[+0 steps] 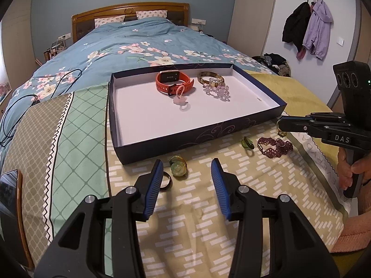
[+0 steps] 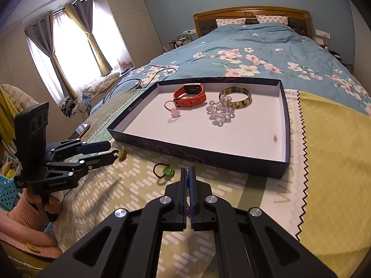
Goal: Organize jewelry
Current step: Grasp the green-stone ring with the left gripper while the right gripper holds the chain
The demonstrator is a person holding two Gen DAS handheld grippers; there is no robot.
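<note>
I see a blue floral duvet (image 1: 129, 44) spread over a bed with a carved wooden headboard (image 2: 252, 14) and two spotted pillows (image 1: 151, 14). A black cable (image 1: 14, 113) trails across the duvet's left edge. A phone in a brown case (image 1: 10, 187) lies on a green checked cloth (image 1: 78, 125). On the white wall, a black jacket (image 1: 295, 23) and a lilac jacket (image 1: 318, 27) hang from hooks. Purple-and-gold curtains (image 2: 76, 27) frame a bright window. A turquoise plastic basket (image 2: 8, 186) stands at the left.
</note>
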